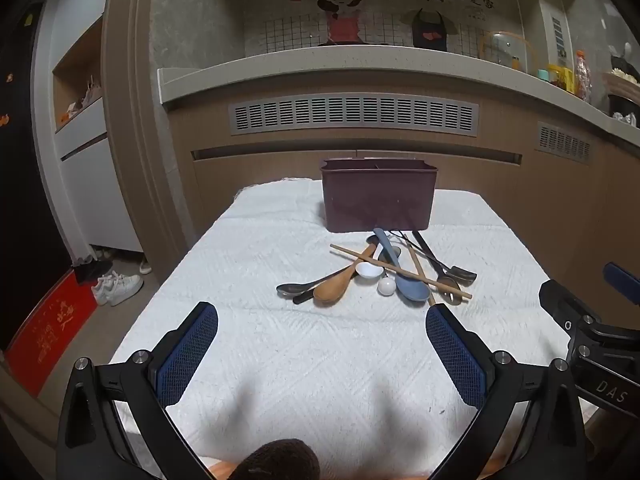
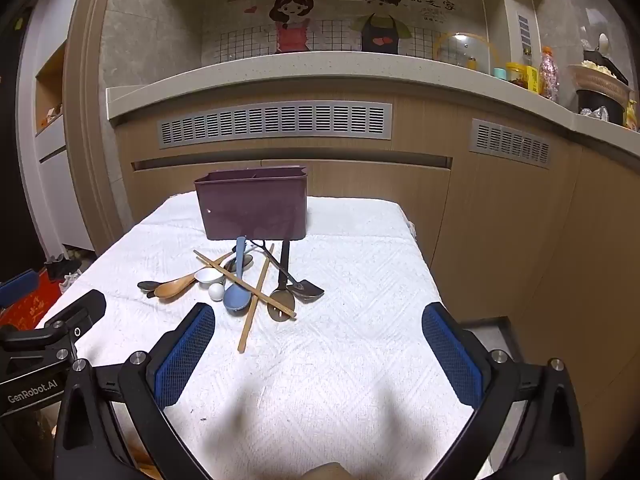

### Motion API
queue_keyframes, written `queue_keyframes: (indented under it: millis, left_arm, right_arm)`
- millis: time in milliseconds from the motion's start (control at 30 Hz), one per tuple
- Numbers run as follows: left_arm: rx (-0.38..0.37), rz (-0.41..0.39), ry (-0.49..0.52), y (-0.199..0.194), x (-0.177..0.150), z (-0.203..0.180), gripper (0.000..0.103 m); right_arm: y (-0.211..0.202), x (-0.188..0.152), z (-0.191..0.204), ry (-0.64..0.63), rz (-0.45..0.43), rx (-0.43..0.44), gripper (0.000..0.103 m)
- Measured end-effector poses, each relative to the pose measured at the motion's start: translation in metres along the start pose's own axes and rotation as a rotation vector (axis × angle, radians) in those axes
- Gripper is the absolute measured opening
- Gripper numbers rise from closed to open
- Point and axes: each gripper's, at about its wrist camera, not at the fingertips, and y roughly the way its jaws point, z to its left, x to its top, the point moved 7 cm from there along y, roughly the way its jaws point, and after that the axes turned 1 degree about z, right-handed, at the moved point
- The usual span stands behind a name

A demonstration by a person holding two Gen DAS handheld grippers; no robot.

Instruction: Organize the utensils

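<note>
The light is soft and a bit dim. Two dark, fuzzy shadows lie on the white cloth (image 1: 280, 360) near its front edge. Both pictures bend at the sides, with black corners. The middle looks sharp.

Both wrist views low, facing holder (image 1: 378, 196); share utensil pile (image 2: 240, 284).

A home kitchen: a pale stone counter (image 2: 320, 62) runs over wood-fronted cabinets (image 2: 360, 200) with vent grilles (image 2: 276, 124), jars and bottles (image 2: 532, 74) stand on it, cartoon cook stickers (image 2: 336, 22) decorate the tiled wall, and sneakers (image 1: 116, 286) lie by the doorway
</note>
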Motion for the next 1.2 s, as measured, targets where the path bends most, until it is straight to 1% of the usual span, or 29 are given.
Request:
queue_keyframes:
  millis: [33, 267, 633, 767, 1200]
  left_arm:
    - [-0.001, 0.002, 0.000, 0.0000, -0.0001, -0.0001, 0.103]
    - [0.001, 0.007, 0.000, -0.0006, -0.0006, -0.0001, 0.103]
    - [0.001, 0.009, 0.000, -0.0015, -0.0008, -0.0001, 0.103]
    - [0.000, 0.009, -0.001, 0.0056, -0.0054, 0.0018, 0.103]
    - [0.002, 0.007, -0.001, 0.0074, -0.0048, 0.0036, 0.103]
  right_arm:
    - [-0.0001, 0.0002, -0.0002, -0.013, -0.005, -0.011, 0.103]
    - [-0.0004, 0.0004, -0.0001, -0.009, -0.008, -0.014, 0.103]
    - [-0.0007, 0.0001, -0.0001, -0.007, -0.004, -0.008, 0.103]
    - [-0.0009, 0.0005, 0.0002, -0.006, -0.004, -0.009, 0.103]
    - [-0.0008, 0.0001, 0.0002, -0.008, -0.005, -0.009, 0.103]
